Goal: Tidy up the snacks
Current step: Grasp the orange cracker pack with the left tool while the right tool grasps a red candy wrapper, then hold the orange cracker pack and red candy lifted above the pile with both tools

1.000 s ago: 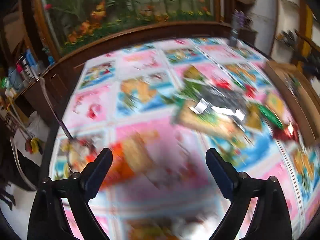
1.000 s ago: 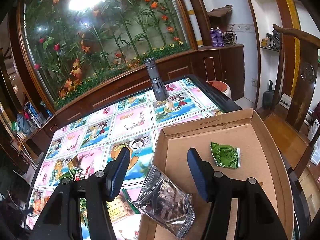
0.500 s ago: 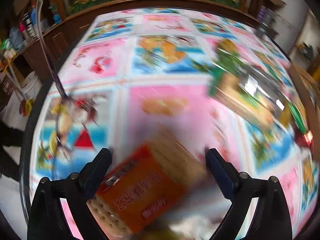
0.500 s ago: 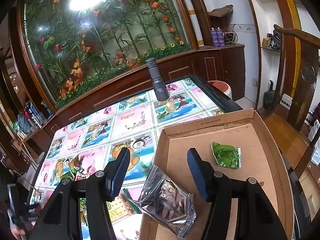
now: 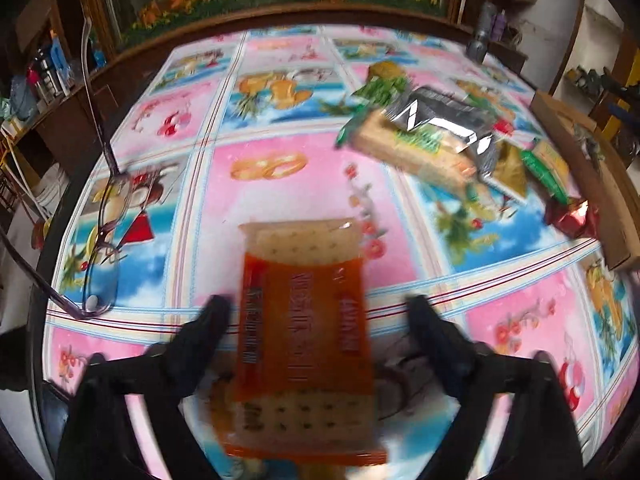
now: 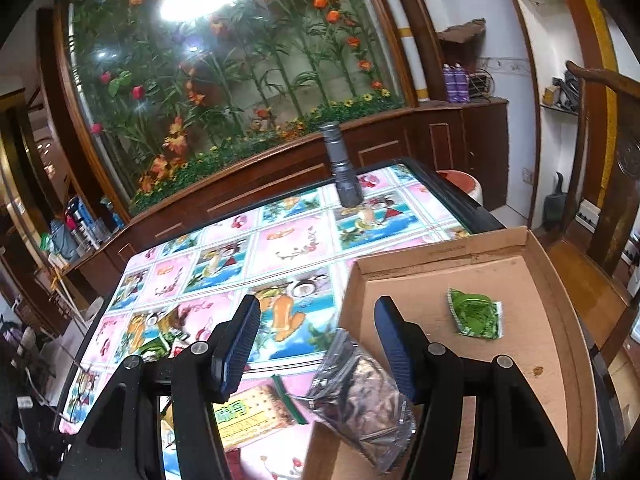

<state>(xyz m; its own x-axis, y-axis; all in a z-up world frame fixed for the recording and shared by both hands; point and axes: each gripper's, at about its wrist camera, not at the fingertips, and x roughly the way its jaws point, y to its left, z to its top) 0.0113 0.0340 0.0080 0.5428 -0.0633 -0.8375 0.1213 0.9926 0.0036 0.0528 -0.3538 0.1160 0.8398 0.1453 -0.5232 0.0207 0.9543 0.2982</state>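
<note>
Out across a bench (image 5: 280, 168) under a bright cartoon-print cloth, with a wall of painted flowers (image 6: 224, 80) behind glass at the top of the frame.

Left view first, and blurred with motion. Looking steeply down through the left tongs (image 5: 316, 312) onto an orange cracker packet (image 5: 304, 332), flat on the cloth at lower centre and lengthwise between the two fingers. Just been closing in, those jaws, but not clamped: left finger right at the packet's edge, clear cloth showing between the right finger and the other edge. Roughly half open, then, and gripping nothing.

Over at the left edge, a pair of glasses (image 5: 104, 240) with arms unfolded. Upper right, a heap of snacks: a silver packet (image 5: 440, 116) on top of a green-labelled cracker packet (image 5: 416, 148), and a red wrapper (image 5: 572, 216) further right, beside the wall of a cardboard box (image 5: 592, 168).

Now the right view, sharp. Right tongs (image 6: 316, 340) about half open, above the near left corner of the box. Below them a clear packet of dark snack (image 6: 360, 396), tilted across the box's left wall, the right finger overlapping it, the left finger well clear. No squeeze to be seen. Inside the box, a green sachet (image 6: 474, 312), alone on the bare floor. Upper centre, a grey torch (image 6: 344, 172) upright at the bench's far edge.
</note>
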